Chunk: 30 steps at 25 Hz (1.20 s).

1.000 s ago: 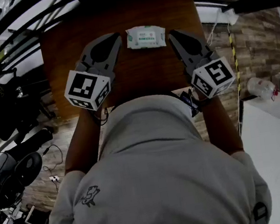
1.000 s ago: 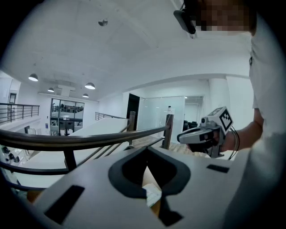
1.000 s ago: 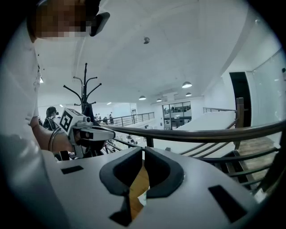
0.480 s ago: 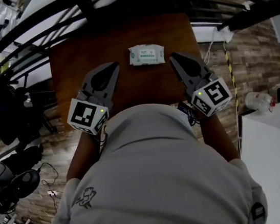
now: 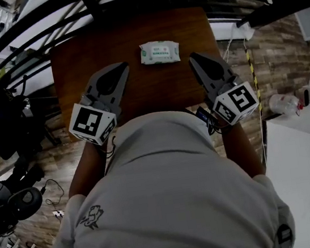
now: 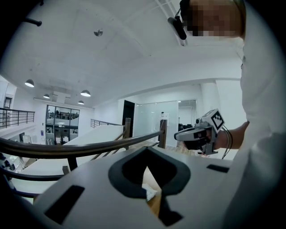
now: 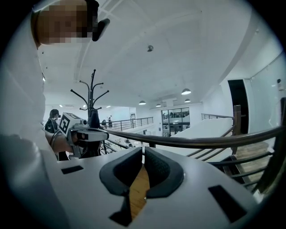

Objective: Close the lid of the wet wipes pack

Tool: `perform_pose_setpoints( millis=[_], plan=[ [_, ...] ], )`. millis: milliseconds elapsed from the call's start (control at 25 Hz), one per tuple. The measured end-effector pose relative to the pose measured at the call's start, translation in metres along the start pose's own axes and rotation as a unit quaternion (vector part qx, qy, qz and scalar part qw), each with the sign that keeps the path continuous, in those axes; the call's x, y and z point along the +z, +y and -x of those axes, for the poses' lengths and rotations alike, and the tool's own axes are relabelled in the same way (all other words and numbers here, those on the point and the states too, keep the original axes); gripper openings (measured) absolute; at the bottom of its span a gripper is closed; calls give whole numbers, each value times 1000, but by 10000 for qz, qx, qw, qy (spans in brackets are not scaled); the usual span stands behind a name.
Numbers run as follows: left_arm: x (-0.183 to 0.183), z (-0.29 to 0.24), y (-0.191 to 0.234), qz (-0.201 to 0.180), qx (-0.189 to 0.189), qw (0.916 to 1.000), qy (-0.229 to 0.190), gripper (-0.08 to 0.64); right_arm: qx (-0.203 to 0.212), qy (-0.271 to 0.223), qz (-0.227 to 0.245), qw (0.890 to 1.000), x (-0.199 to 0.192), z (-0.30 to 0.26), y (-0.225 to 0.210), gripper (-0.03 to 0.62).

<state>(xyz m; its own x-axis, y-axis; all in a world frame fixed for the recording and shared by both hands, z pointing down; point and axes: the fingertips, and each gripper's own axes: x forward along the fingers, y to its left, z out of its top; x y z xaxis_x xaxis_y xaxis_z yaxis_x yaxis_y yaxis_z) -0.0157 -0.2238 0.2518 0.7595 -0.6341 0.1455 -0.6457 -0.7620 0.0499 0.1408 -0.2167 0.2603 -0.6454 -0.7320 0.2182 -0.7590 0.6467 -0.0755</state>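
I am holding my left tongs and my right tongs above the desk, one at each side, both pointing toward its far edge. The jaws of the left tongs are pressed together with nothing between them. The jaws of the right tongs are pressed together too, and they are also holding nothing.

The pack is lying flat near the far edge of the desk, about at the middle of that edge. It is between the two tips but a little beyond them, and neither tongs is touching it.

In the head view the lid is looking flat on the pack, with no flap standing up. The pack is small there, so I cannot tell for sure that the lid is snapped down. I am judging that the closing step is either done or is needing only a last press.

If the lid is not fully shut, the next move is calling for one closed tip to come down on the lid from above and push gently. The other tongs should be steadying the pack at its end, so that it is not sliding on the smooth wood.
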Motion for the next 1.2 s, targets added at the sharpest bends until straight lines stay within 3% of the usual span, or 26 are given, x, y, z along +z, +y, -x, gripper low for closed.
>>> perform_pose_setpoints(
  millis=[520,720,1200],
  plan=[
    [-3,4,-49,-131,92,9999,-50,13,138,-31,103,9998,-17,47,-1,41],
    [2,2,-93,-74,264,9996,-68,14,298,-91,-11,9995,-26,86,-3,41],
    [-29,17,-236,127,666,9977,98,14,915,-140,-94,9957,-71,199,15,41]
  ],
)
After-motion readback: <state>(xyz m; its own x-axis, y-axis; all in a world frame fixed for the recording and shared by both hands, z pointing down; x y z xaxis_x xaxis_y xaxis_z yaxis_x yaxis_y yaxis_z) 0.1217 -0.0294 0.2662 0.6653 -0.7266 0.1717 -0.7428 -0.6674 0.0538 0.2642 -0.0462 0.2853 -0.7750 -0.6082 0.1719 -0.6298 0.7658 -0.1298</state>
